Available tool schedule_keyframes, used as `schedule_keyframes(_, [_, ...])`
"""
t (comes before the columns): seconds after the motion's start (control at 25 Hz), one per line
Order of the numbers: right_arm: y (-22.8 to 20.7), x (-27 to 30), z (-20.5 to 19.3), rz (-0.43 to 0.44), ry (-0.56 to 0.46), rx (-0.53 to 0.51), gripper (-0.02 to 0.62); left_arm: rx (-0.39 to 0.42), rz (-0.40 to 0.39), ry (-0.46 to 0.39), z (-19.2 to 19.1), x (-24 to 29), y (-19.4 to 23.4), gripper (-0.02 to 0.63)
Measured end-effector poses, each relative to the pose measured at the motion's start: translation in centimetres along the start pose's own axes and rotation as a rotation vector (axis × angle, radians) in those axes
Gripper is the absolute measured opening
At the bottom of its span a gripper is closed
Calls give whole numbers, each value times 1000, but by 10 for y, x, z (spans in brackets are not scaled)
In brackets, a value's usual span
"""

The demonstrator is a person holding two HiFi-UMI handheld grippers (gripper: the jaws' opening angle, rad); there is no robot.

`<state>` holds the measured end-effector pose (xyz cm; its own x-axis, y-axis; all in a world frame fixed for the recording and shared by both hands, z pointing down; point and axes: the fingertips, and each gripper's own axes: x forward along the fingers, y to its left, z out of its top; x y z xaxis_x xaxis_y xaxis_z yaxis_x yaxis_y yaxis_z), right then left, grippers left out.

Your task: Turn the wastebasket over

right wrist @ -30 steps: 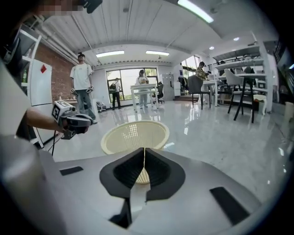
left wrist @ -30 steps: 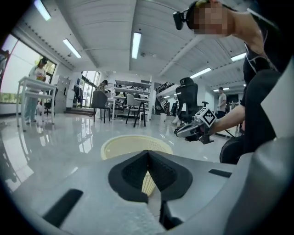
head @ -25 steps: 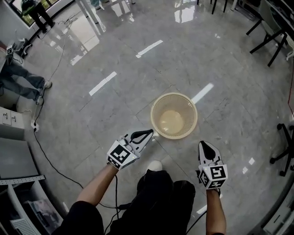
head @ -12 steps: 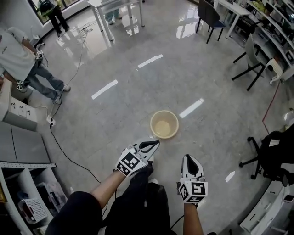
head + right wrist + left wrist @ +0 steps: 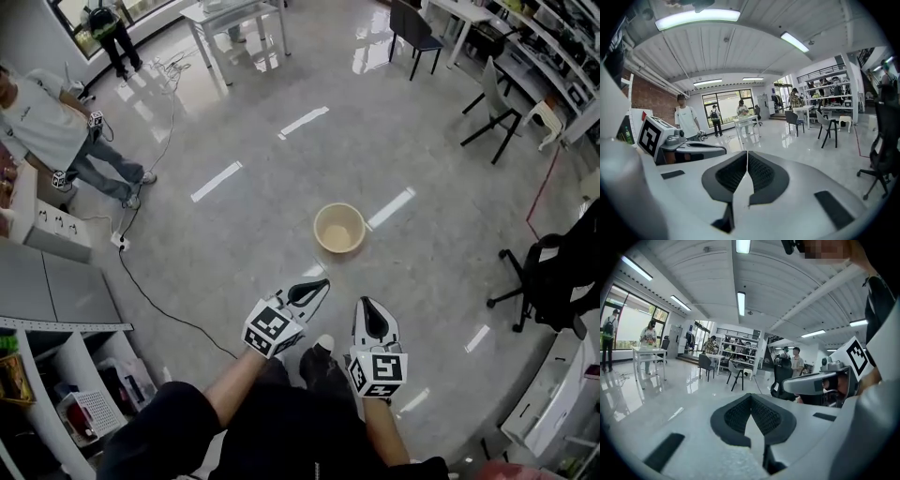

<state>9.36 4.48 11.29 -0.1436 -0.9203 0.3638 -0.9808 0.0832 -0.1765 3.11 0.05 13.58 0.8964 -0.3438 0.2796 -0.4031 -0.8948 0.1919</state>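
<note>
Glossy grey floor (image 5: 234, 244) fills the room, and the wastebasket (image 5: 339, 228) stands upright on it, mouth up. Below the wastebasket in the head view, well apart from it, are 2 claws: left gripper (image 5: 322, 284) and right gripper (image 5: 366, 304). Both have their jaws pressed together, holding nothing.

Glossy floor (image 5: 234, 244); wastebasket (image 5: 339, 229) (seemingly plastic).
</note>
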Motion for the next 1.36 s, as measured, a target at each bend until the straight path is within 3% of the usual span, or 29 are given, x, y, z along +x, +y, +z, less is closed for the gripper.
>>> schedule_keyframes(0.68, [172,-66,-48,-10,-28,-23,11,43,-21,-32,-43,-171,-35,6])
schedule_keyframes(1.36, [203,-96,-44,-16,-63,-50,11,50,-35,-75,-39,-208,-62,6])
